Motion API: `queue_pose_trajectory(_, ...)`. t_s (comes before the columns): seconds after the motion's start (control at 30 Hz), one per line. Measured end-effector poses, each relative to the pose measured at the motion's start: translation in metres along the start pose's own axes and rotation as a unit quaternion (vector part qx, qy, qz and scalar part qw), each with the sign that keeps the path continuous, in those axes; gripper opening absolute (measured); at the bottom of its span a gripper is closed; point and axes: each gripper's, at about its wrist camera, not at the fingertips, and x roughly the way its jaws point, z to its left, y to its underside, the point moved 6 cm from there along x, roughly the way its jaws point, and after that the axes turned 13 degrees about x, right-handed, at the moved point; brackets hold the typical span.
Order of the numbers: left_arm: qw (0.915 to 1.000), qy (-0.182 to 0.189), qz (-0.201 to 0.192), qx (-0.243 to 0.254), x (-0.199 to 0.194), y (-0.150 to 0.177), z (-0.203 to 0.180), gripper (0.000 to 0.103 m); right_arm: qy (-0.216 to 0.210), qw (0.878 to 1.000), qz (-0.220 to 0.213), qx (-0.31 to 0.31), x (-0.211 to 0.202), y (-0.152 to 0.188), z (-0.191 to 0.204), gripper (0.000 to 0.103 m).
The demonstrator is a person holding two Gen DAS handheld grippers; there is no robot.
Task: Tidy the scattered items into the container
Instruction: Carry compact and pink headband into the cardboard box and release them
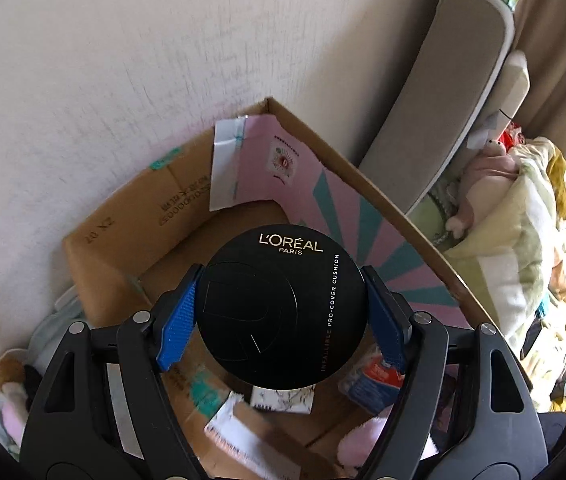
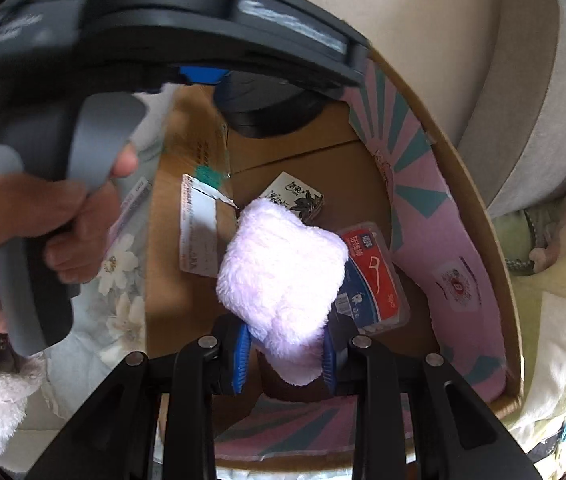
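My left gripper (image 1: pixel 281 308) is shut on a round black L'Oréal cushion compact (image 1: pixel 281 312) and holds it above the open cardboard box (image 1: pixel 123 216). The compact also shows in the right wrist view (image 2: pixel 267 108) under the left gripper's body. My right gripper (image 2: pixel 285 354) is shut on a fluffy pale pink cloth (image 2: pixel 283 276) over the same cardboard box (image 2: pixel 479 216). Inside the box lie a red and blue floss pick pack (image 2: pixel 375 276) and a small black and white packet (image 2: pixel 297 196).
The box has pink and teal lining (image 1: pixel 347 208) and stands against a white wall (image 1: pixel 123 60). A grey cushion (image 1: pixel 443 92), soft toys and bedding (image 1: pixel 515 216) lie to the right. A hand (image 2: pixel 35 240) holds the left gripper's handle.
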Motion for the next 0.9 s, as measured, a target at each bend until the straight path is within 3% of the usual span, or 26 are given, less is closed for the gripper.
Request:
queue_pose_trajectory(0.13,0.9995,0.016,0.017,-0.021,0.01,0.006,0.003,0.076,0.002,1.0,0.003,-0.002,0.008,-0.001,0.0,0.036)
queue_pose_trajectory(0.23,0.9992,0.017,0.017,-0.033,0.011,0.007,0.007,0.101,0.006,1.0,0.002,0.008,0.011,-0.001,-0.004,0.042)
queue_pose_trajectory(0.5,0.9997,-0.006,0.02,-0.013,0.004,0.001,0.003,0.102,-0.003,1.0,0.008,0.006,0.014,0.0,-0.004,0.055)
queue_pose_trajectory(0.57,0.9998,-0.012,0.015,-0.009,-0.002,0.001,0.0,0.102,0.003,1.0,0.002,-0.005,0.011,0.0,0.0,0.077)
queue_pose_trajectory(0.6,0.9998,-0.013,0.013,-0.007,-0.004,0.001,-0.001,0.102,0.008,1.0,-0.005,-0.012,0.008,-0.001,0.002,0.082)
queue_pose_trajectory(0.9,0.9991,-0.041,-0.009,0.01,-0.038,-0.005,0.002,0.102,0.02,0.999,-0.038,-0.02,-0.011,-0.002,0.009,0.084)
